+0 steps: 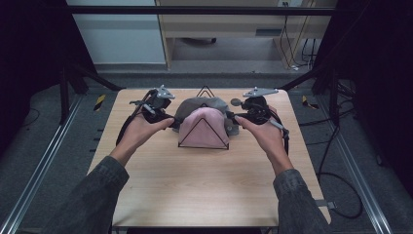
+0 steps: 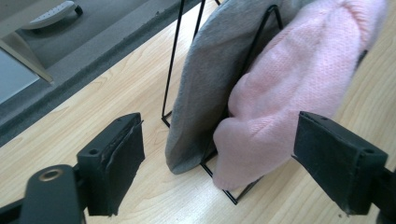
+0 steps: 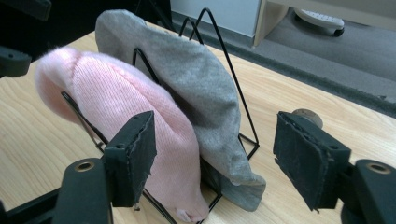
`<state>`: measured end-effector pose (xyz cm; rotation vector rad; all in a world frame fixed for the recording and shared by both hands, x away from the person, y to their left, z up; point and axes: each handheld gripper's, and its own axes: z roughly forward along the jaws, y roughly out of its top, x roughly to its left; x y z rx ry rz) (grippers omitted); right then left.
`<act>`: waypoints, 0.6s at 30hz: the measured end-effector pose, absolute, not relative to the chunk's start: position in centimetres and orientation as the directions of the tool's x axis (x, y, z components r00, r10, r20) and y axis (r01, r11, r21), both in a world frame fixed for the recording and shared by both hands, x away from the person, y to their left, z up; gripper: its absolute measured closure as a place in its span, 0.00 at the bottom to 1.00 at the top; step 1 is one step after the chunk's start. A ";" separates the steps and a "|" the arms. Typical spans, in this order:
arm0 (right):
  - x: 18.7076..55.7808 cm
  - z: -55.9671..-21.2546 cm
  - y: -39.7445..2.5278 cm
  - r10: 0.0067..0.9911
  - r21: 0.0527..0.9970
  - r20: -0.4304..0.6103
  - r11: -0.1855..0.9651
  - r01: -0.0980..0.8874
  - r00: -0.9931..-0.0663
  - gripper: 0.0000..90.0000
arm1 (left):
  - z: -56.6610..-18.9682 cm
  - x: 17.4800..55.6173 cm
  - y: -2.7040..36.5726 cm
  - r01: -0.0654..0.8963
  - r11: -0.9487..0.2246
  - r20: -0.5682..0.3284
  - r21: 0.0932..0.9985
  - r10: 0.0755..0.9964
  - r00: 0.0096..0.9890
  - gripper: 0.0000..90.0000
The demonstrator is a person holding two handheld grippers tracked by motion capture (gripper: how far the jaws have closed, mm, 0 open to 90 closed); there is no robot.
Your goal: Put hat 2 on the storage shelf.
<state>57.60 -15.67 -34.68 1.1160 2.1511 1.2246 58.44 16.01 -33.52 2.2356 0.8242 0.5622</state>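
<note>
- Wooden table [image 1: 204, 185] stands on a grey floor, and near its far edge we see a black wire rack [image 1: 203, 139].
- On the rack two knitted things hang: a pink hat [image 1: 202, 127] in front and a grey hat [image 1: 199, 104] behind it, touching each other.
- Our left claw [image 1: 171, 120] is just beside the left side of the hats; its jaws are wide apart and hold nothing, with the lower edge of both hats between them.
- Our right claw [image 1: 232, 117] is just beside the right side, also wide and empty, and the hats lie ahead between its jaws.
</note>
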 end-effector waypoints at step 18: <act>56.5 -33.2 -15.2 0.811 0.871 0.042 0.256 0.420 -0.583 0.17 | -32.3 56.2 15.4 0.363 -0.582 0.162 0.728 0.661 0.733 0.11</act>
